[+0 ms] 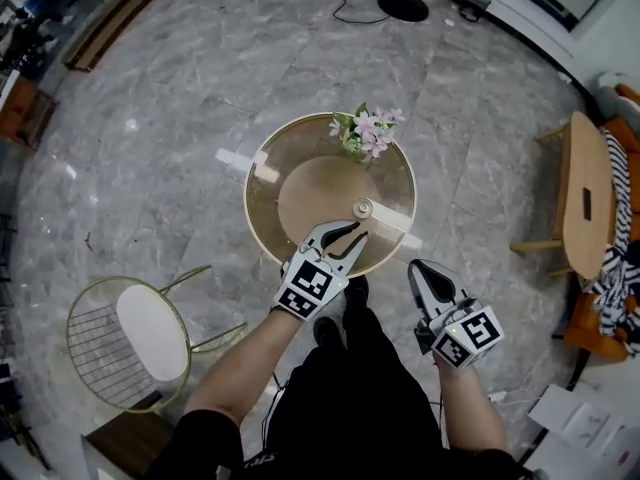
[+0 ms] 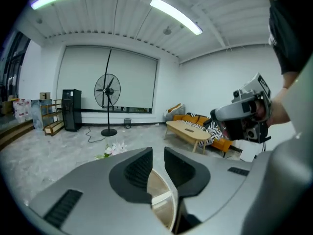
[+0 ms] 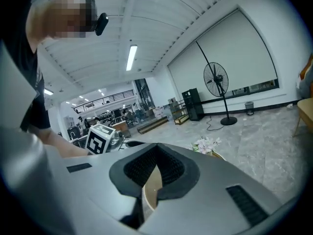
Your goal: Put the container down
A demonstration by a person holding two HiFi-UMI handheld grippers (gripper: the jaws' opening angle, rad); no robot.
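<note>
Small round container [image 1: 362,208] is sitting on the round glass desk [image 1: 262,183], toward its near edge, just beside a white strip [image 1: 392,220] and well apart from the pink flowers [image 1: 367,133] at the far rim. L hand-held gripper [image 1: 357,240] is hovering near the container w/o touching it, jaws standing slightly apart w/ nothing btwn them. R hand-held gripper [image 1: 416,267] is hanging beside the desk's edge, jaws pressed together, empty. Wire chair [image 1: 130,340] is standing at the person's left.
</note>
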